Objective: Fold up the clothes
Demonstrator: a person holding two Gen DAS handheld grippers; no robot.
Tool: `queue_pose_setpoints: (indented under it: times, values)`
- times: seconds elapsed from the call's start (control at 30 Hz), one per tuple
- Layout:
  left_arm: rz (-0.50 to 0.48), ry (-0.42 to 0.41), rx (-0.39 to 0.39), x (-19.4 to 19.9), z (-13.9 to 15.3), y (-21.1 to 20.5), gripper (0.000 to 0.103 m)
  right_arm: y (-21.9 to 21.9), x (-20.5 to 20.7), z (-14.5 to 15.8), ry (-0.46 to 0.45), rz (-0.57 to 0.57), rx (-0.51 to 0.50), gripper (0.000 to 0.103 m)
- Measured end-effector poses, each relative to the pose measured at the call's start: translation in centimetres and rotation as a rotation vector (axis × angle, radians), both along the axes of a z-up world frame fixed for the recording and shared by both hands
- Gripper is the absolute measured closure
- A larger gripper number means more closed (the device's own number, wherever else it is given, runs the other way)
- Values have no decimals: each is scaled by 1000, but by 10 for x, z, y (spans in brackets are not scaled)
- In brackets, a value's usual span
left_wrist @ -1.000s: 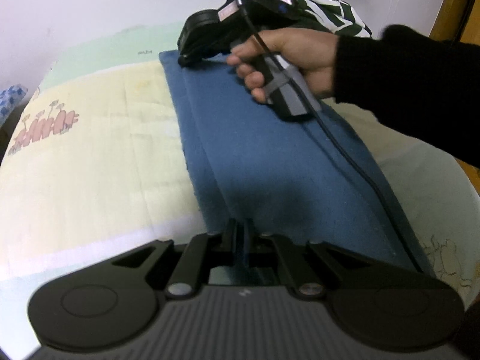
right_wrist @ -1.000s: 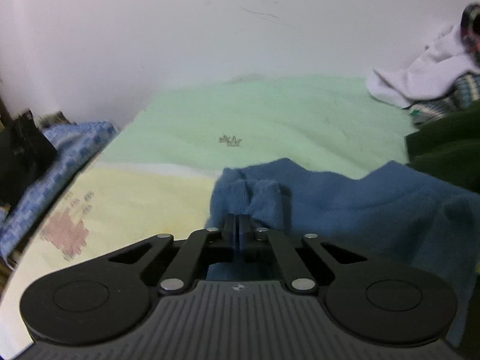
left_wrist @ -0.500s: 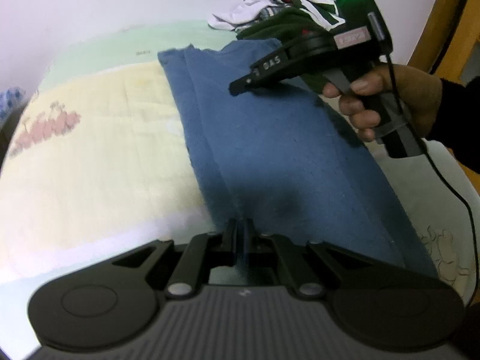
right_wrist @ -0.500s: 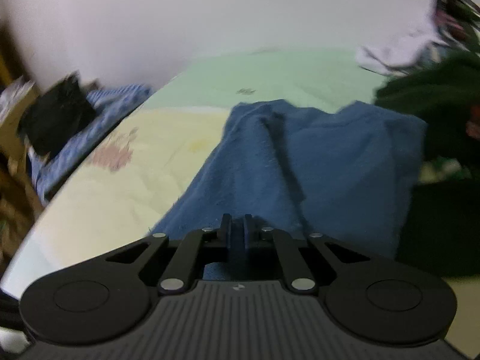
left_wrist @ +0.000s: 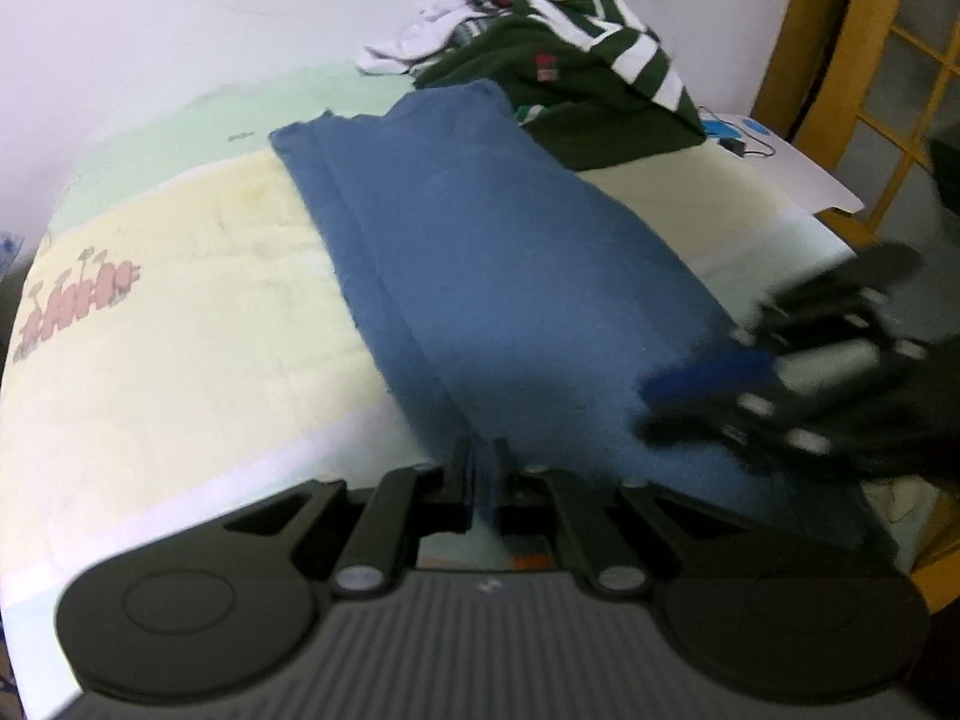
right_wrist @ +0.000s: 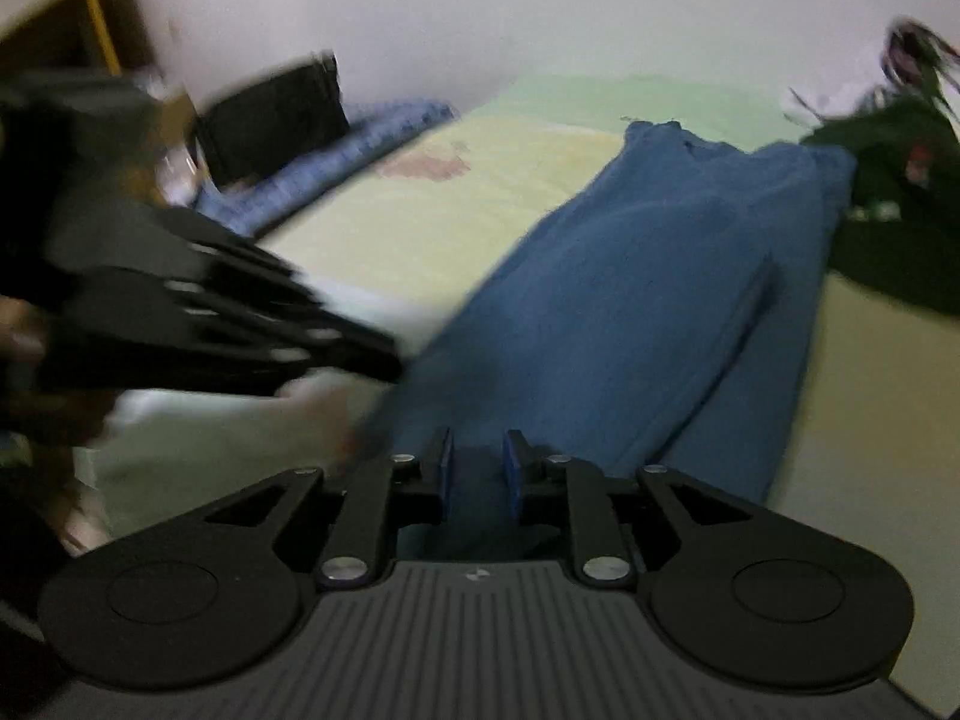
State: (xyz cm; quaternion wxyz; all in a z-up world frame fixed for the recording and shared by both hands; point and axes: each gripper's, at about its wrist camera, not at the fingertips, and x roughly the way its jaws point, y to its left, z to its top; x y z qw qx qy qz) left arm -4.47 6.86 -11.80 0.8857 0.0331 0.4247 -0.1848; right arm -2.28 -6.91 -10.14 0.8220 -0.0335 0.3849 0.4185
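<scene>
A blue garment lies as a long lengthwise-folded strip on the bed, running from the near edge toward the far wall. My left gripper is shut on its near hem, with a sliver of blue cloth between the pads. In the right wrist view the same garment stretches away. My right gripper hovers over its near end; its jaws are opening, and the cloth shows below the gap, unpressed. It appears blurred at the right of the left wrist view as the right gripper. The left gripper is a blur at left.
A pile of clothes, dark green, striped and white, sits at the far end beside the garment. The bedsheet is yellow and pale green with a pink print. A yellow wooden frame stands at right. Blue patterned cloth lies off the bed's left side.
My right gripper let go of the garment's far end, swept back along it to the near end and spread its jaws. The left gripper stayed shut on the near hem.
</scene>
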Motion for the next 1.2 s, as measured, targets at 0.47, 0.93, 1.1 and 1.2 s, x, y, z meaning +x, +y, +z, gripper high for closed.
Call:
queue_pose_setpoints:
  times: [0.47, 0.93, 1.1, 1.2]
  values:
    - [-11, 23, 75, -30, -9, -31, 103, -16, -57, -13, 23, 113, -79, 78]
    - [112, 79, 105, -75, -2, -45, 89, -90, -54, -1, 92, -124, -31, 69]
    - [166, 89, 71, -82, 1, -46, 85, -108, -56, -10, 191, -190, 7, 65]
    - [211, 96, 43, -82, 2, -43, 77, -112, -54, -13, 226, -212, 32, 62]
